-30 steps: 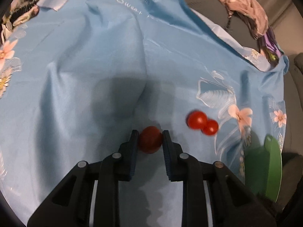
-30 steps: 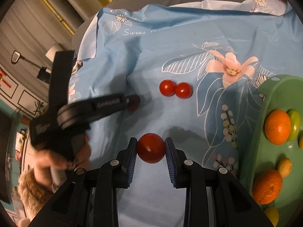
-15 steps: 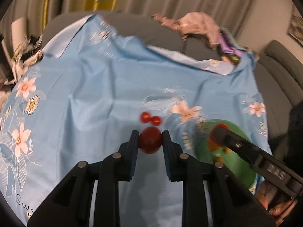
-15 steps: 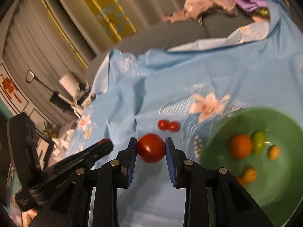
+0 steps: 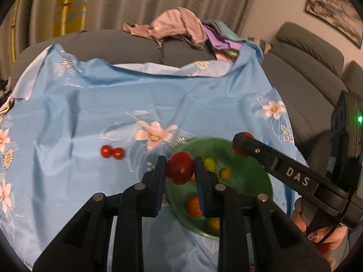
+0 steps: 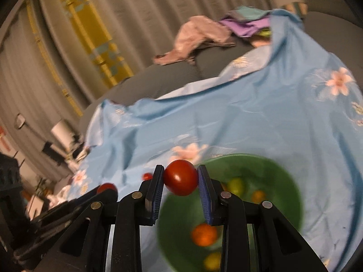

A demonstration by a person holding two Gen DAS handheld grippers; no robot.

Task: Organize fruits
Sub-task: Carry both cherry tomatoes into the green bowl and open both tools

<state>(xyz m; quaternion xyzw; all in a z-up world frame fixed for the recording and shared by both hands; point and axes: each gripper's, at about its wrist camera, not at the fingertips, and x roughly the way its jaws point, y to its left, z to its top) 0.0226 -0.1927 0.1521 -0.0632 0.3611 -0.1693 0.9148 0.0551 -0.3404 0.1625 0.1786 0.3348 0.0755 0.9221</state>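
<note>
My left gripper is shut on a red tomato and holds it above the near left rim of the green bowl. My right gripper is shut on another red tomato above the bowl; it also shows in the left wrist view, over the bowl's far right rim. The bowl holds several small orange, yellow and green fruits. Two small red tomatoes lie touching on the blue floral cloth, left of the bowl.
The cloth covers a grey sofa seat. A pile of pink and purple clothes lies on the sofa back behind it. More grey sofa cushions stand to the right. Curtains hang behind.
Both grippers have risen from the cloth with their tomatoes and moved right, over the green bowl. The two small tomatoes have stayed where they were.
</note>
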